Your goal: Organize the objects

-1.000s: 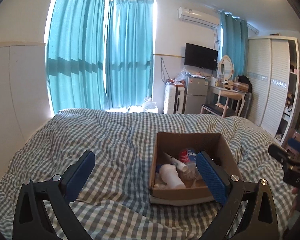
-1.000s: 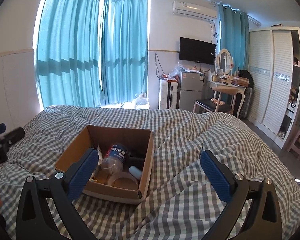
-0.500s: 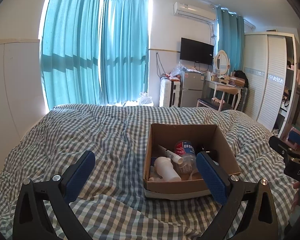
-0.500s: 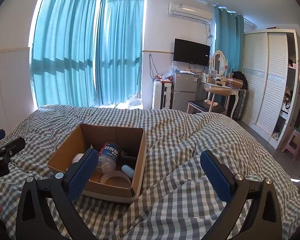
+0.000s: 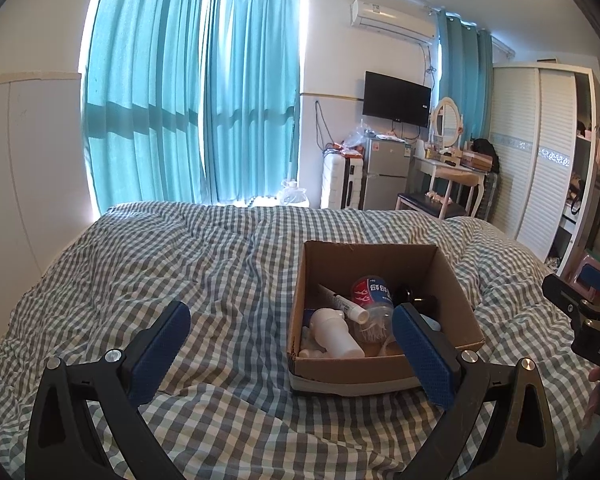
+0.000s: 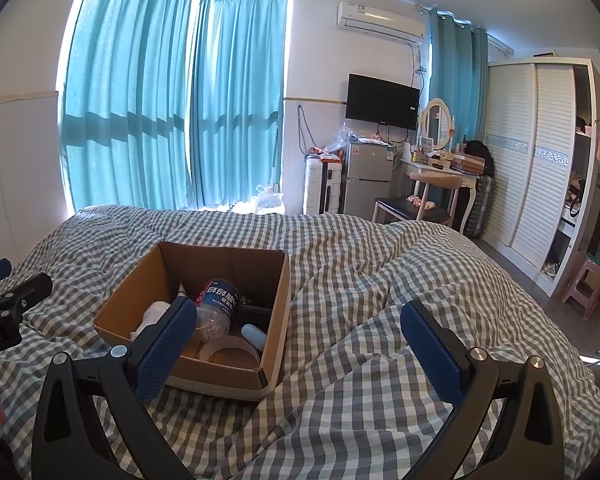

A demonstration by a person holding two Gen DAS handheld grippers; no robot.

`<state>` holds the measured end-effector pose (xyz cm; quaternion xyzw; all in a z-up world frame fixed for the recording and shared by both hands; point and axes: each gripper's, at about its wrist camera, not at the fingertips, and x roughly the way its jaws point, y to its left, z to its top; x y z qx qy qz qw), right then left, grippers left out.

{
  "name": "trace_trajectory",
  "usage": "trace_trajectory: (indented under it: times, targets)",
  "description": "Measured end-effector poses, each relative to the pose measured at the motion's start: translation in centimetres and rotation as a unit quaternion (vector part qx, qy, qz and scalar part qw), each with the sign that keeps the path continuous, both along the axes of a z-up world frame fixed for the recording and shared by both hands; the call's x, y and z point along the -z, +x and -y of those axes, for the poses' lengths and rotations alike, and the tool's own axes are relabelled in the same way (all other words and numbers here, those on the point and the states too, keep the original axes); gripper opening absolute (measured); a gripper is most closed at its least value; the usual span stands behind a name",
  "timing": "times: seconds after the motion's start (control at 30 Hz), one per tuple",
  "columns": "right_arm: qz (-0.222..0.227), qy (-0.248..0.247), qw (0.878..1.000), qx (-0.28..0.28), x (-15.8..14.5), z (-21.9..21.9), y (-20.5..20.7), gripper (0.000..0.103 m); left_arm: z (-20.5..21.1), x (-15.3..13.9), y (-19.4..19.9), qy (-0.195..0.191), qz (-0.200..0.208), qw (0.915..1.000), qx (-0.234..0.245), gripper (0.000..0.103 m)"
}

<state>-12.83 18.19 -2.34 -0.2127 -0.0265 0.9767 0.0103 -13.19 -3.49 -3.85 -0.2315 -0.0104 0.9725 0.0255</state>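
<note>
Left gripper jaws spread, empty; right gripper jaws spread, empty; both above bed; box holds bottle, tape roll.

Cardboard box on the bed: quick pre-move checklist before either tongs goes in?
1. Left tongs open and empty: ok.
2. Right tongs open and empty: ok.
3. Cardboard box top open, no flaps over the contents: ok.
4. Box seated flat: cannot tell; it sits on the rumpled checked duvet.
5. Items separable: not ok; the plastic bottle, white bottle and tape roll lie piled against each other.
6. Both tongs clear of the box: ok, both hang short of it and apart from each other.
</note>
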Motion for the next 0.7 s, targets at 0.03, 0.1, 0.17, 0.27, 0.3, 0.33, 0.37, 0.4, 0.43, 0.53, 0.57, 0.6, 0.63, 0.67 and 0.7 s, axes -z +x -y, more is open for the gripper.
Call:
trace_trajectory:
  times: [0.03,0.1,0.17,0.27,0.3,0.33,0.37,0.4,0.43,0.53,0.57,0.6,0.63,0.67,0.7]
  targets:
    - [0.001,0.0,1.0,0.0,0.09,0.0,-0.06,0.102,-0.03,0.03,0.01,-0.001,0.001,1.0,0.0,0.103]
    - [0.002,0.0,1.0,0.001,0.13,0.02,-0.13,0.102,-0.12,0.07,0.03,-0.001,0.002,1.0,0.0,0.103]
    - [0.002,0.0,1.0,0.002,0.16,0.02,-0.08,0.102,-0.17,0.06,0.05,-0.001,0.001,1.0,0.0,0.103]
    - [0.002,0.0,1.0,0.002,0.17,0.04,-0.07,0.102,-0.21,0.07,0.03,-0.001,0.002,1.0,0.001,0.103]
    - [0.002,0.001,1.0,0.002,0.22,0.04,-0.09,0.102,-0.21,0.08,0.01,0.0,0.003,1.0,0.001,0.103]
    - [0.003,0.001,1.0,0.002,0.21,0.07,-0.08,0.102,-0.22,0.09,-0.01,0.0,0.004,1.0,0.001,0.103]
    - [0.003,0.001,1.0,0.002,0.23,0.09,-0.07,0.102,-0.23,0.12,0.0,0.0,0.004,1.0,0.001,0.103]
    - [0.004,0.001,1.0,0.002,0.22,0.09,-0.06,0.102,-0.21,0.13,-0.01,-0.001,0.004,1.0,0.0,0.103]
    - [0.004,0.001,1.0,0.002,0.2,0.07,-0.06,0.102,-0.21,0.12,0.01,0.0,0.004,1.0,0.0,0.103]
    - [0.003,0.002,1.0,0.003,0.18,0.04,-0.09,0.102,-0.22,0.12,0.01,-0.001,0.004,1.0,0.0,0.103]
    - [0.003,0.002,1.0,0.003,0.19,0.05,-0.05,0.102,-0.22,0.12,0.0,-0.001,0.005,1.0,0.001,0.103]
    - [0.004,0.002,1.0,0.002,0.2,0.06,-0.05,0.102,-0.22,0.11,-0.01,-0.001,0.005,1.0,0.002,0.103]
    - [0.005,0.003,1.0,0.002,0.25,0.14,-0.1,0.102,-0.21,0.1,-0.01,0.0,0.006,1.0,0.005,0.103]
    - [0.005,0.003,1.0,0.002,0.25,0.12,-0.07,0.102,-0.2,0.07,-0.04,0.001,0.006,1.0,0.006,0.103]
    - [0.005,0.003,1.0,0.002,0.29,0.11,-0.07,0.102,-0.21,0.07,-0.06,0.001,0.006,1.0,0.006,0.103]
